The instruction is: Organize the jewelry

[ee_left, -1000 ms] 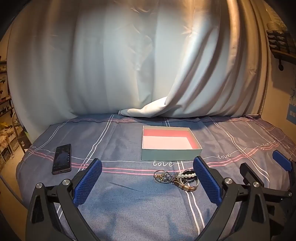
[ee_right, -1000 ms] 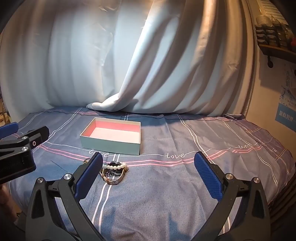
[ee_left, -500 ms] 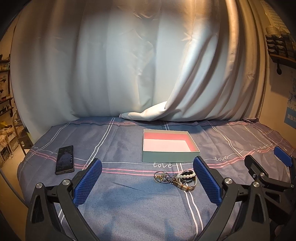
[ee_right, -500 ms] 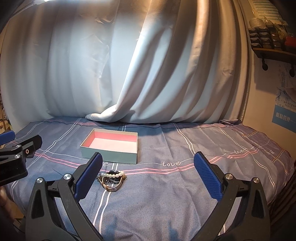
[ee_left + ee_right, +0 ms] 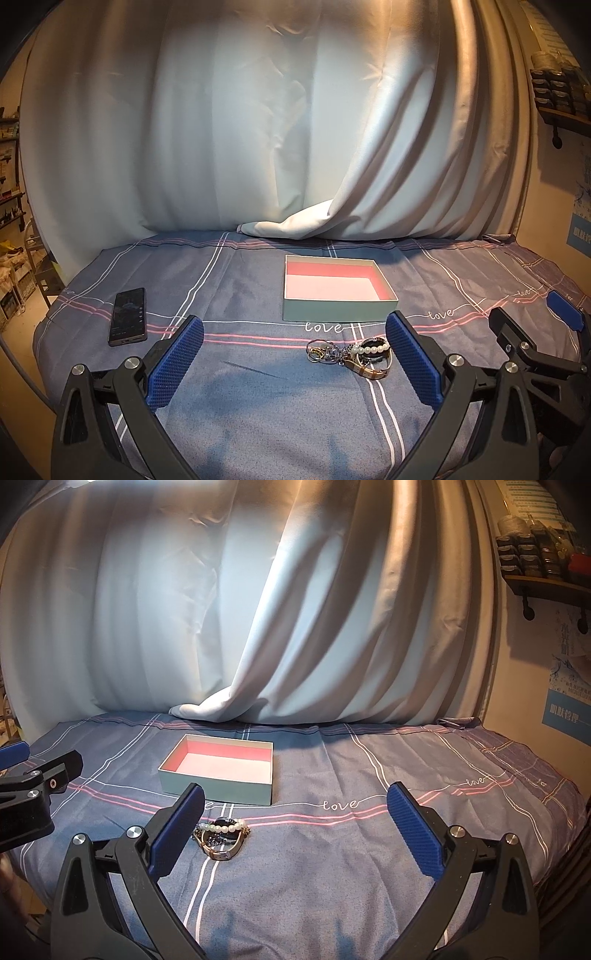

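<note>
Both the left gripper (image 5: 295,362) and the right gripper (image 5: 295,834) hung with jaws spread wide, grasping nothing. The jewelry pile (image 5: 349,353) lay on the bedsheet (image 5: 258,398), just before the open gift box (image 5: 338,290), near a phone (image 5: 128,316).

Left gripper (image 5: 294,363) and right gripper (image 5: 293,834) hover side by side, jaws spread wide (apparently level), holding nothing.
</note>
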{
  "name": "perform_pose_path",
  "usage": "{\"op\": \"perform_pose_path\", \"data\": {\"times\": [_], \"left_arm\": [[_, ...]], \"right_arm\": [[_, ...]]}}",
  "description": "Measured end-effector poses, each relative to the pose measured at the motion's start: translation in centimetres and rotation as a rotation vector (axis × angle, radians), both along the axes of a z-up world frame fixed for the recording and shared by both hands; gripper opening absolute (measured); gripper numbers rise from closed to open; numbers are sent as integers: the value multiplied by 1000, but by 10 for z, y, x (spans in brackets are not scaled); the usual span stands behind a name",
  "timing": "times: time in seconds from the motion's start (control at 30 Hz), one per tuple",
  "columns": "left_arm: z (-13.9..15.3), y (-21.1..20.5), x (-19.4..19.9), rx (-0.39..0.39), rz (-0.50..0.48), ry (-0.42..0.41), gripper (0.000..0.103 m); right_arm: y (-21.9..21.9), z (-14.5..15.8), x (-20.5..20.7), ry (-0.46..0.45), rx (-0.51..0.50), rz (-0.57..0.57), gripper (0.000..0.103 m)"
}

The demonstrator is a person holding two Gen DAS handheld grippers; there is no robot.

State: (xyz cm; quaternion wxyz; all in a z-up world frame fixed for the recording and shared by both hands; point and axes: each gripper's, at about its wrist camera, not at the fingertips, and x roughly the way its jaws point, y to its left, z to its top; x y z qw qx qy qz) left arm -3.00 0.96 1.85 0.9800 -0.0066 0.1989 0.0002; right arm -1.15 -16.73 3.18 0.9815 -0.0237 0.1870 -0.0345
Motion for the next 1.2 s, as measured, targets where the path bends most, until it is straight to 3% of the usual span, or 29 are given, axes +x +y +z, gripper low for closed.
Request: {"op": "perform_pose_path", "data": {"times": [1.2], "left_arm": [[-4, 3, -6, -8, -4, 9, 97]], "right_arm": [[11, -1, -1, 10, -14, 19, 97]]}}
